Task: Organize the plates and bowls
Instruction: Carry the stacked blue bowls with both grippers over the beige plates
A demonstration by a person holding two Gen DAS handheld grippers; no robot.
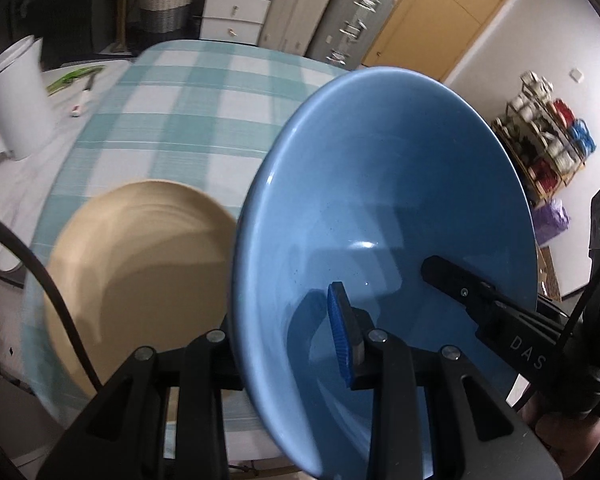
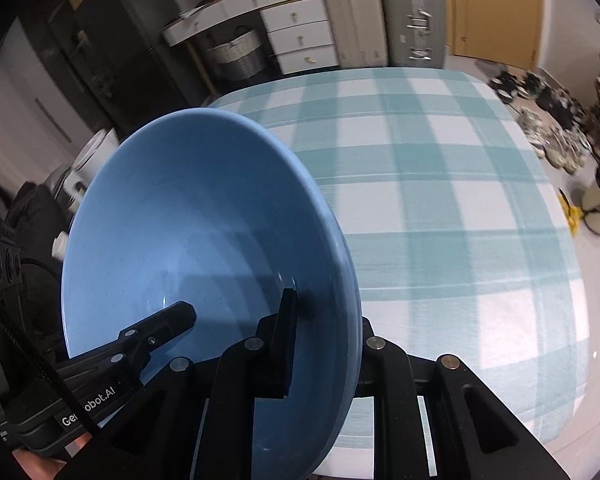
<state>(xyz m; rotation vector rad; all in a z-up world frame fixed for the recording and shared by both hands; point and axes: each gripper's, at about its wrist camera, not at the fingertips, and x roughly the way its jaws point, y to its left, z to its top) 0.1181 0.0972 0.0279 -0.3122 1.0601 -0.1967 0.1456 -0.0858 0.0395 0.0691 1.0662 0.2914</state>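
A: We have the blue bowl [image 1: 384,240] pinched by its rim from both sides. The left gripper [image 1: 284,332] is closed on the rim, its blue-padded finger [image 1: 342,336] inside the bowl and the other finger outside. The right gripper [image 2: 324,344] is clamped the same way on the opposite side of the rim.

B: Agreed. So the bowl [image 2: 204,248] is up in the air, tilted, above the near edge of the table with the checked tablecloth [image 2: 440,200]. What worries us?

A: Two thin rim grips on smooth glaze. If our two hands drift apart or twist against each other, one finger pair could slide off and the bowl would swing on the other. Things look blurred too, which suggests we are moving briskly.

B: And the beige plate [image 1: 148,272] lies near the table's near-left corner, just beside the bowl in the left wrist view. Lowering without checking could knock the bowl's edge against it.

A: That plate is hidden in the right wrist view; the bowl blocks that side. There we get the bare far and right stretch of cloth instead.

B: The left wrist view also shows a white container [image 1: 16,100] beyond the cloth's left edge, and the right gripper's finger [image 1: 456,280] reaching into the bowl.

A: We cannot tell whether anything sits beneath the bowl.
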